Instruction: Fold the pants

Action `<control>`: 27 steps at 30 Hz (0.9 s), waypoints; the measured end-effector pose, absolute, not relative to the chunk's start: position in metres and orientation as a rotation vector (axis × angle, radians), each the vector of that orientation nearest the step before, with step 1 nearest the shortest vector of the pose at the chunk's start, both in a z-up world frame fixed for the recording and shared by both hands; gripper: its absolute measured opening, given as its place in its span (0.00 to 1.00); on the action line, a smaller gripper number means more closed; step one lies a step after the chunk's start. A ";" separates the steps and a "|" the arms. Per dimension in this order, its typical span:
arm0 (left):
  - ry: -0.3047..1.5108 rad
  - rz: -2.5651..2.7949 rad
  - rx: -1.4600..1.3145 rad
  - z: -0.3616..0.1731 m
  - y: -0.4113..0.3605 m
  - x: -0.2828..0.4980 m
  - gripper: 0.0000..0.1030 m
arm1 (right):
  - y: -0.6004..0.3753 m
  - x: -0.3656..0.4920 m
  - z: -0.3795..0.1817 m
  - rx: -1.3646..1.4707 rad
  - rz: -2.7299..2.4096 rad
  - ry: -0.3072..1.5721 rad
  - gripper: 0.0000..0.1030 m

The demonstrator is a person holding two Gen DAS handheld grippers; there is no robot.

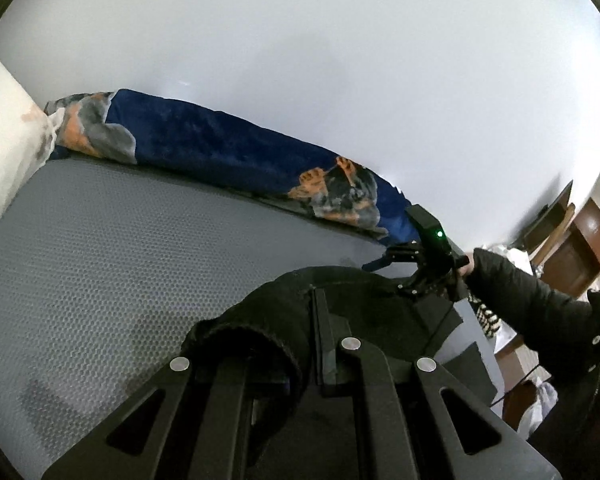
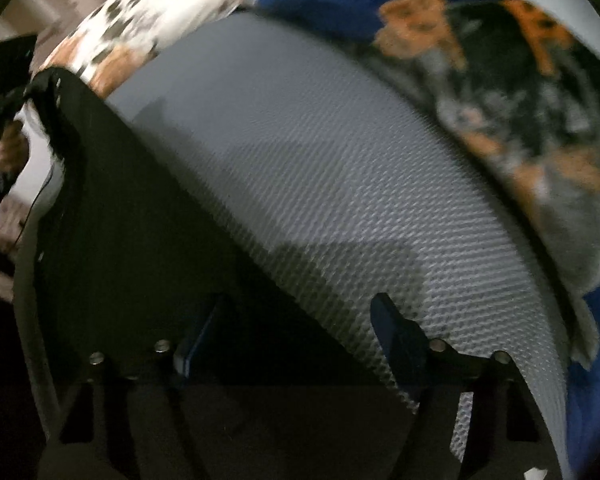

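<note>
left wrist view: left hand-held gripper (image 1: 320, 344) clamped on black pants (image 1: 284, 312), raised over grey mesh bed (image 1: 100, 248). right hand-held gripper (image 2: 300, 320) partly spread, nothing gripped, pants edge below it.

Right wrist view smeared by motion blur: blanket (image 2: 500, 92) pattern unreadable. Black pants (image 2: 132, 216) lost in shadow, folds indistinct, lower part cut off by frame edge. Left gripper (image 1: 320, 344) fingertips buried in pants cloth (image 1: 284, 312). Sleeve (image 1: 532, 304) cut off at right edge.
</note>
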State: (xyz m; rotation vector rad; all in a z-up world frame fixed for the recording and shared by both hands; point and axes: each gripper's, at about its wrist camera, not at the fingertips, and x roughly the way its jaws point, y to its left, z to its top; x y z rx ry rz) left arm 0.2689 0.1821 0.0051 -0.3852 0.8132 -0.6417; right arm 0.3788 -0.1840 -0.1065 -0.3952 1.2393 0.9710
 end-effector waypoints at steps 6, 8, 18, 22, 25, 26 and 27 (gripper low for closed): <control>0.834 -0.598 -0.369 0.004 0.175 0.271 0.08 | -0.190 0.375 -0.117 -0.457 1.020 1.274 0.36; 0.836 -0.589 -0.367 0.004 0.175 0.272 0.08 | -0.193 0.375 -0.119 -0.460 1.012 1.287 0.35; 0.848 -0.545 -0.331 0.000 0.171 0.274 0.08 | -0.212 0.347 -0.109 -0.495 0.817 1.185 0.11; 0.855 -0.530 -0.311 -0.002 0.172 0.272 0.08 | -0.215 0.318 -0.084 -0.481 0.650 1.072 0.09; 0.859 -0.541 -0.280 0.001 0.173 0.263 0.08 | -0.215 0.287 -0.060 -0.488 0.532 0.995 0.08; 0.859 -0.543 -0.276 0.003 0.174 0.260 0.08 | -0.214 0.276 -0.053 -0.487 0.508 0.978 0.08; 0.862 -0.548 -0.265 0.005 0.175 0.254 0.08 | -0.222 0.268 -0.045 -0.484 0.485 0.962 0.07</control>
